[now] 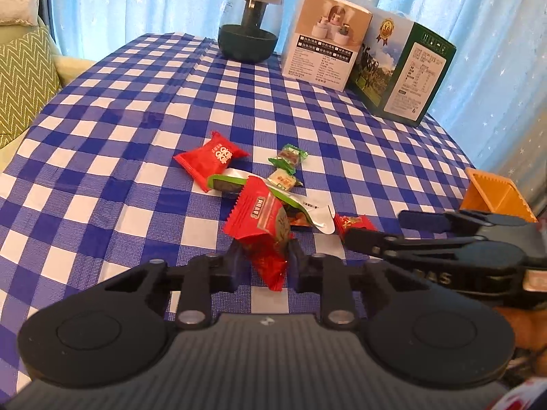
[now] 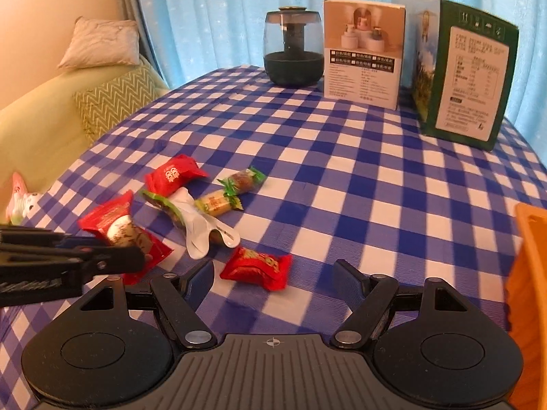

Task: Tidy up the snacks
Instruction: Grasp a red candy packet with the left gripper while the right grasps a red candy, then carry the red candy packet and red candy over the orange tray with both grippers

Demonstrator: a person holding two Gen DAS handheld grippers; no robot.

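Blue-and-white checked tablecloth (image 2: 342,177) over a table, pale blue starred curtain (image 2: 212,17) behind. At the far edge: dark glass jar (image 2: 293,51), white carton (image 2: 362,54), green carton (image 2: 468,75), standing in a row. Green sofa with cushions (image 2: 109,102) to the left. Orange container (image 1: 495,194) at the right edge of the cloth.

Snacks loose in a cluster at mid-table: red square packet (image 2: 172,175) farthest back, two small green-ended sweets (image 2: 218,203) side by side, long green-and-white wrapper (image 2: 191,225) lying across the middle, small red packet (image 2: 256,268) nearest the right gripper.

Left gripper (image 1: 261,261): jaws closed together, clamped on the lower end of a large red snack packet (image 1: 263,229). Packet tilted, upper end toward the cluster and overlapping the long wrapper; whether lifted clear of the cloth cannot be told.

Right gripper (image 2: 273,280): jaws well apart, nothing between the pads. Small red packet just ahead of the gap, resting on the cloth, untouched. Fingers (image 2: 201,278) low over the cloth, just beside the left tool.
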